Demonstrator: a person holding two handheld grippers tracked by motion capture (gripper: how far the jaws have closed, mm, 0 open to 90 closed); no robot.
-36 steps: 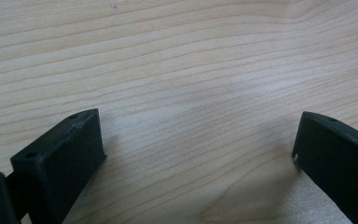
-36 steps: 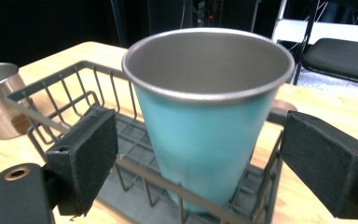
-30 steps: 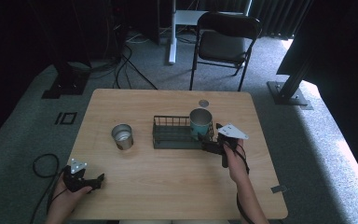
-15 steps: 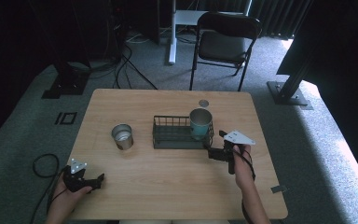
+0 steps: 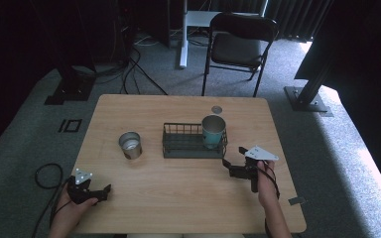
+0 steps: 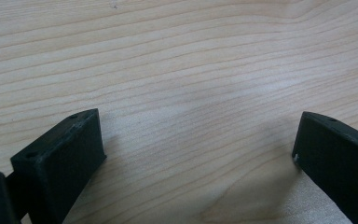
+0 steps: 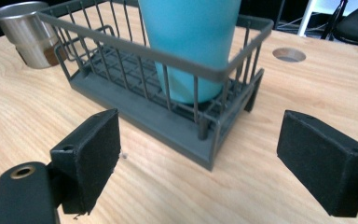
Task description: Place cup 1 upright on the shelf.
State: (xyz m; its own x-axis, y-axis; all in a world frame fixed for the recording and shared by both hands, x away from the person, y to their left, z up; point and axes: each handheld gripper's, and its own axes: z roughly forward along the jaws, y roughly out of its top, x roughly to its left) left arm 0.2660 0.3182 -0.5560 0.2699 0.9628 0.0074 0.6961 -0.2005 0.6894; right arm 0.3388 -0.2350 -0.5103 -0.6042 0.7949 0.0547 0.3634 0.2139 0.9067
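A teal cup (image 5: pixel 213 131) (image 7: pixel 191 42) stands upright in the right end of a dark wire basket (image 5: pixel 183 147) (image 7: pixel 121 93) at the table's middle. A steel cup (image 5: pixel 130 145) (image 7: pixel 25 32) stands on the wood left of the basket. My right gripper (image 5: pixel 233 166) (image 7: pixel 200 163) is open, held low just off the basket's near right corner, with nothing between its jaws. Near the front left corner my left gripper (image 5: pixel 101 193) (image 6: pixel 196 149) rests open over bare wood.
The wooden table (image 5: pixel 188 198) has a round cable hole (image 5: pixel 217 109) (image 7: pixel 289 54) behind the basket. A black chair (image 5: pixel 238 44) stands beyond the far edge. Cables (image 5: pixel 42 173) lie on the carpet at the left.
My right gripper has drawn back from the teal cup toward the near right, leaving the cup standing in the basket. The left gripper has stayed put.
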